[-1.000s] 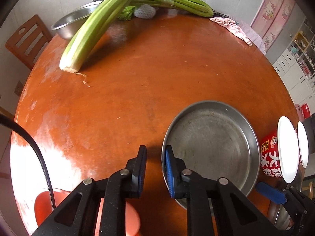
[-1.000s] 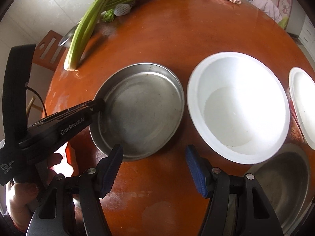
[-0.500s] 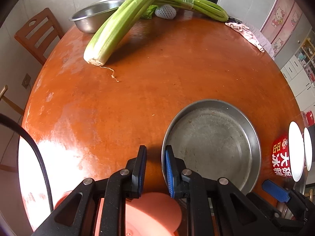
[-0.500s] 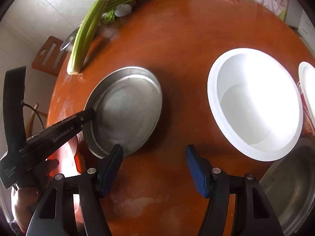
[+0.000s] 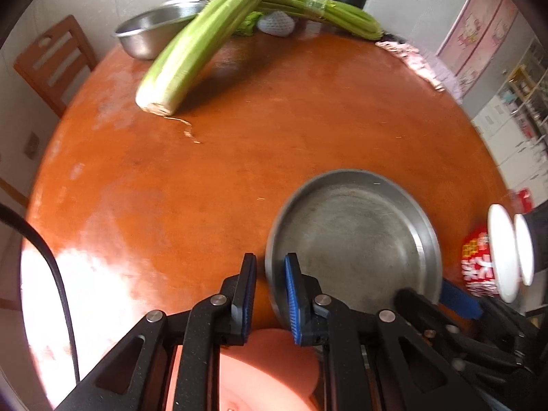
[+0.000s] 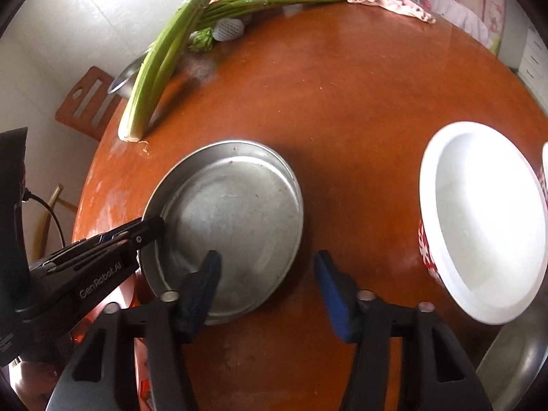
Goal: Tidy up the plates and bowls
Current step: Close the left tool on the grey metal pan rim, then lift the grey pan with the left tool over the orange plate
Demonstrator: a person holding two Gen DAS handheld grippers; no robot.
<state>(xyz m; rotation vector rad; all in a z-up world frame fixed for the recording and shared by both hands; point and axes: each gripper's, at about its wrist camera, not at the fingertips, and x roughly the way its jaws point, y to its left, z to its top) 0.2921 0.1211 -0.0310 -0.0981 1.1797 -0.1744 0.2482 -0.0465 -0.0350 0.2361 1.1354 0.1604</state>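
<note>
I'm working in a home dining room: a round wooden tabletop [image 5: 274, 130] with celery [image 5: 202, 41] at 12 o'clock, a wooden chair [image 5: 54, 61] at 10 by the tiled wall, cartoon-cat door hangings [image 5: 476, 30] at 2, white shelving [image 5: 524, 109] beyond.

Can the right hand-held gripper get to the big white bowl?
Probably yes. The white bowl sits just to the side of the right hand-held gripper, with only bare table between them. Its jaws are closing, though.
</note>
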